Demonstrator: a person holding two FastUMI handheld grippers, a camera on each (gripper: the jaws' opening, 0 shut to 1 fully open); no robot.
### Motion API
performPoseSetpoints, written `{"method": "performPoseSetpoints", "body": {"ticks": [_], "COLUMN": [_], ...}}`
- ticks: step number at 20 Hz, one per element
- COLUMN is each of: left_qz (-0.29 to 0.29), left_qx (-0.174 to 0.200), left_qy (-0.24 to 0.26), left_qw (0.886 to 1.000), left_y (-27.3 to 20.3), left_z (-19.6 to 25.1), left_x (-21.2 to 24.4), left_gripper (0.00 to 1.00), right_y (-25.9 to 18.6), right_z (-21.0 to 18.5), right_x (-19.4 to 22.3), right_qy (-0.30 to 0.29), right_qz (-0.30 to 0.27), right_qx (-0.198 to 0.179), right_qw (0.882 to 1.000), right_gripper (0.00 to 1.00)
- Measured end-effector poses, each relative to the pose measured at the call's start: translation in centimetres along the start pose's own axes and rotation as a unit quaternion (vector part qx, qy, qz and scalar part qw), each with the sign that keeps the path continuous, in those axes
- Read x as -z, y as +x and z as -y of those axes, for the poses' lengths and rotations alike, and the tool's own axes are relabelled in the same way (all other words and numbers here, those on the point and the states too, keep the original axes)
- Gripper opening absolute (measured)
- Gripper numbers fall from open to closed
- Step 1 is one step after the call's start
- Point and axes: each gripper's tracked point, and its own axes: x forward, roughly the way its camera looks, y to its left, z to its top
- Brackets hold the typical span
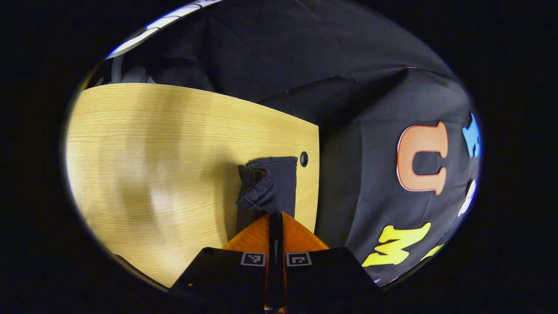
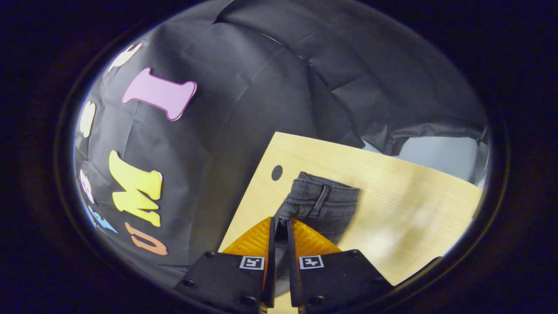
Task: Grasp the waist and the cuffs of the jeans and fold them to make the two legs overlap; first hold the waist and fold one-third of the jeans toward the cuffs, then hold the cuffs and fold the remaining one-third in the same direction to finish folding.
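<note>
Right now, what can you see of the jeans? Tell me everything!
The jeans are dark grey denim, lying on the light wooden table near its edge, beside a small round hole. The waistband with a belt loop shows in the right gripper view, a crumpled hemmed end in the left gripper view. The right gripper and left gripper each pinch a fold of the cloth.

One pair of jeans (image 2: 320, 205), one table (image 1: 152, 144) (one hole (image 1: 304, 159)), two claws.

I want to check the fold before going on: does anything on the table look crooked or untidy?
Yes. In the left gripper view the jeans cuff end is bunched and curled over, not flat. Both grippers, left and right, pinch denim near the table edge.
</note>
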Motion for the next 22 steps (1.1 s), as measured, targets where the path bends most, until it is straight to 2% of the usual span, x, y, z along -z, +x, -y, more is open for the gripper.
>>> {"method": "performPoseSetpoints", "body": {"ticks": [7, 12, 18, 22], "left_qz": [0.01, 0.004, -0.001, 0.005], "left_qx": [-0.026, -0.026, -0.059, -0.068], "left_qy": [0.049, 0.091, 0.094, 0.118], "left_qw": [0.998, 0.996, 0.994, 0.991], "left_y": [8.2, 13.7, 17.8, 19.3], "left_z": [3.2, 5.2, 3.7, 3.1], "left_x": [-0.3, 0.2, 0.1, 0.5], "left_gripper": [0.03, 0.03, 0.03, 0.03], "right_y": [6.6, 11.6, 15.3, 16.8], "right_z": [-1.8, -1.5, -0.1, 0.3], "right_x": [-1.2, -1.6, -1.2, -0.5], "right_qy": [-0.05, -0.074, -0.077, -0.075], "right_qz": [0.025, 0.032, 0.029, 0.024], "right_qx": [0.017, 0.032, 0.055, 0.06], "right_qw": [0.998, 0.996, 0.995, 0.995], "right_gripper": [0.14, 0.14, 0.14, 0.15]}}
